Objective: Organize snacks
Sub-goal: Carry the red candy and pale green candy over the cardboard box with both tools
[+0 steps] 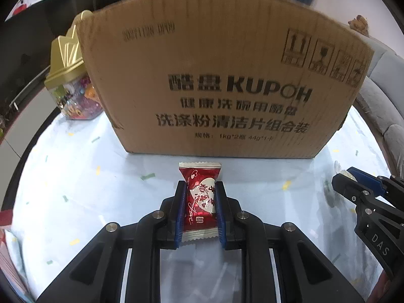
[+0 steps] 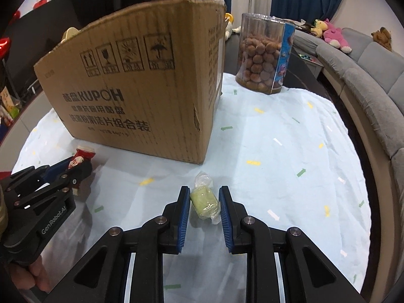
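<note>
Candy sits in both sets of jaws as I look down the fingers. My left gripper [image 1: 199, 210] has its jaws closed narrow on a red sweet [image 1: 200, 199], blue pads pressed to both long sides of the wrapper, low over the tabletop [image 1: 75, 189]. My right gripper [image 2: 204, 212] straddles a green sweet [image 2: 204, 202] in clear wrap; its jaws stand a little wider than the sweet, with a gap on each side, so I judge it not yet gripped.

Just beyond both sweets stands the cardboard box [image 1: 227, 75], upright, its printed wall facing me. I cannot see inside it, so how many snacks are already packed is unknown. Past its left corner is a gold-lidded jar [image 1: 73, 83] of bright wrapped candy; past its right corner, a clear tub [image 2: 265, 53] of brown balls.

I judge the sorting barely begun: two sweets in hand, neither delivered.
</note>
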`<act>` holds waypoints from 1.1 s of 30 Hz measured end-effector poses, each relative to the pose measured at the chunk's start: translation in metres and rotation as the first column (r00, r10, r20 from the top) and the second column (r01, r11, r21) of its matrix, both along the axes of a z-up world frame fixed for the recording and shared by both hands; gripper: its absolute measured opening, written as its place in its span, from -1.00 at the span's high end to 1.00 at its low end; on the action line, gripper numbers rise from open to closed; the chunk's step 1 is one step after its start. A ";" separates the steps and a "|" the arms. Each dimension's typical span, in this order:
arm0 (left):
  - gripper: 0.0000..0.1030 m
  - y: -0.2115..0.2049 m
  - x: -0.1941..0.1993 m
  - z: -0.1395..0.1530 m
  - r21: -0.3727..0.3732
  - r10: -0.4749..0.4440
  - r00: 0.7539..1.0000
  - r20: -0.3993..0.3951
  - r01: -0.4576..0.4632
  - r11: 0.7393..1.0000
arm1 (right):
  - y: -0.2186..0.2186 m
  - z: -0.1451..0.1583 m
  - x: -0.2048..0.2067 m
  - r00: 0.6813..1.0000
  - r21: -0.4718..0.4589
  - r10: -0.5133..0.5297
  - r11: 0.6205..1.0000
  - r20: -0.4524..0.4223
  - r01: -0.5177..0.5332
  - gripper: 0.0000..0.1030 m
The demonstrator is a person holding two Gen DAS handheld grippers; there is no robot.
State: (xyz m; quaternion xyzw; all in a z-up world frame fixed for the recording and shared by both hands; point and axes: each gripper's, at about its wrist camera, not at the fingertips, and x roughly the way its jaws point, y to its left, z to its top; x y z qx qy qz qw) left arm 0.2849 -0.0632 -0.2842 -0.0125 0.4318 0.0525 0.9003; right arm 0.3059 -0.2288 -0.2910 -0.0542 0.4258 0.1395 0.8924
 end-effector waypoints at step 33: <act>0.57 0.031 -0.060 0.099 -0.017 -0.067 0.997 0.038 0.067 0.998 | 0.031 0.097 -0.068 0.995 -0.031 -0.057 0.998 0.076 0.060 0.52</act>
